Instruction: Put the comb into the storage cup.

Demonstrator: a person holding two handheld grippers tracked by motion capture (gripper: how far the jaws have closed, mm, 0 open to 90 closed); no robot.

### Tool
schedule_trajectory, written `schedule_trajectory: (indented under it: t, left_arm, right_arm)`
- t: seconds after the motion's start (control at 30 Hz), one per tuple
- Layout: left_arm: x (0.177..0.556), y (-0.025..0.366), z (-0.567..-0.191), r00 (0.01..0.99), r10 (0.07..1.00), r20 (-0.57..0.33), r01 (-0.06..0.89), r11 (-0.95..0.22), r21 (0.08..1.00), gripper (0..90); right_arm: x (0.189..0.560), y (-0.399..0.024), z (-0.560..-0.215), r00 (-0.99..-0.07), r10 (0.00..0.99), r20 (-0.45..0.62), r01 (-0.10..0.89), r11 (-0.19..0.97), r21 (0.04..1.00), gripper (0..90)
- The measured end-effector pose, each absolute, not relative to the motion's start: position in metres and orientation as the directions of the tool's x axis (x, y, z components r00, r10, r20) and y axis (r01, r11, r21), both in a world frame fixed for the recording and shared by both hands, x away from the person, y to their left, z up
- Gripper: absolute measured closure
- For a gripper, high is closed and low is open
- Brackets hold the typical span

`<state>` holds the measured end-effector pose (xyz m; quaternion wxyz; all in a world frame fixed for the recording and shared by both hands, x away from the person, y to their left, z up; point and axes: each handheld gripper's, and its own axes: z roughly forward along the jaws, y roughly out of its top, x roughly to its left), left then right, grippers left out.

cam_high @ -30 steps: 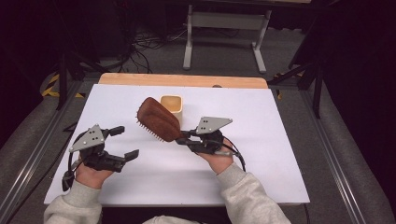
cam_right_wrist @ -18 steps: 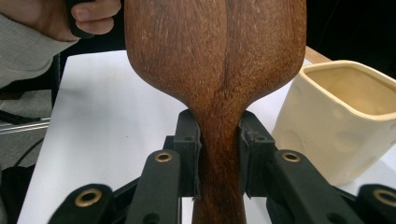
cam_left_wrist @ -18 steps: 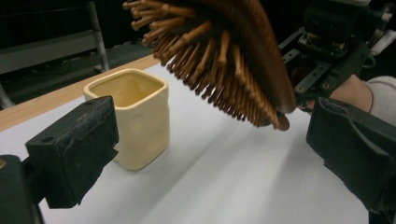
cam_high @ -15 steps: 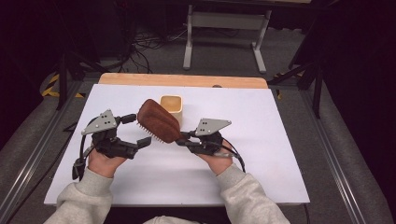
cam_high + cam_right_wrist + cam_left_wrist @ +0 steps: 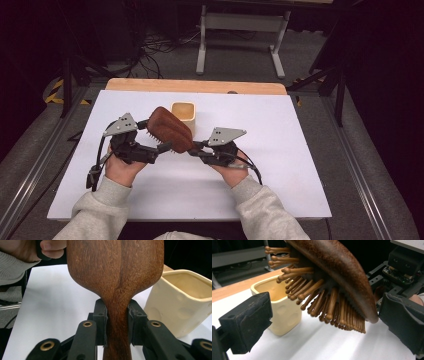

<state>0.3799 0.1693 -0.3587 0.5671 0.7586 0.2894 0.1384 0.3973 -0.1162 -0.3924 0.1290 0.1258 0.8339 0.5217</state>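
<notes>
Nearest the person, both grey-sleeved forearms come in over the white desk (image 5: pixel 280 200), and the right gripper (image 5: pixel 197 148) has its fingers (image 5: pixel 101 322) pinching the narrow neck of the dark brown wooden paddle hairbrush (image 5: pixel 170 129), one black pad on each side of the handle. That brush hangs above the desk between the two hands, its smooth grained back tilted up and its rows of light brown ball-tipped wooden bristles (image 5: pixel 324 302) facing down and toward the left side. The left gripper (image 5: pixel 157 150) has its fingers (image 5: pixel 249 322) spread, one pad on either side of the brush head with the bristles between them and no pad pressing on it. Just beyond the brush stands a small cream square ceramic cup (image 5: pixel 183 114), upright and open-mouthed. The risk, as I judge it, lies in the grip: the neck is rounded and polished, and the heavy head reaches far out from it, so the brush could swivel or slide between the right pads. If the left fingers then close on bristles instead of the solid rim, they could bend the pins and slip off. A swinging head could also knock the nearby cup over.
</notes>
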Motion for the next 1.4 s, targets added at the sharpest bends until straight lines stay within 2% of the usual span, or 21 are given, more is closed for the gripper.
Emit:
schedule_trajectory:
  t: [0.37,0.7,1.07,1.27,1.4]
  left_arm:
    - [0.385,0.16,-0.362,0.777,0.61,-0.158,0.327,-0.176,0.928,5.9]
    - [0.387,0.161,-0.361,0.778,0.595,-0.202,0.345,-0.136,0.929,22.3]
    - [0.387,0.163,-0.357,0.784,0.573,-0.238,0.372,-0.126,0.92,36.0]
    - [0.383,0.16,-0.351,0.807,0.547,-0.222,0.358,-0.154,0.921,45.6]
    - [0.38,0.154,-0.347,0.821,0.545,-0.173,0.324,-0.195,0.926,48.1]
  right_arm:
    - [0.396,-0.114,-0.395,-0.927,0.36,-0.105,0.068,0.437,0.897,72.8]
    - [0.394,-0.11,-0.397,-0.923,0.36,-0.139,0.043,0.454,0.89,72.8]
    - [0.394,-0.104,-0.403,-0.921,0.354,-0.164,0.03,0.482,0.876,72.8]
    - [0.393,-0.101,-0.407,-0.919,0.35,-0.183,0.019,0.502,0.864,72.7]
    - [0.394,-0.1,-0.408,-0.92,0.347,-0.183,0.018,0.504,0.864,72.8]
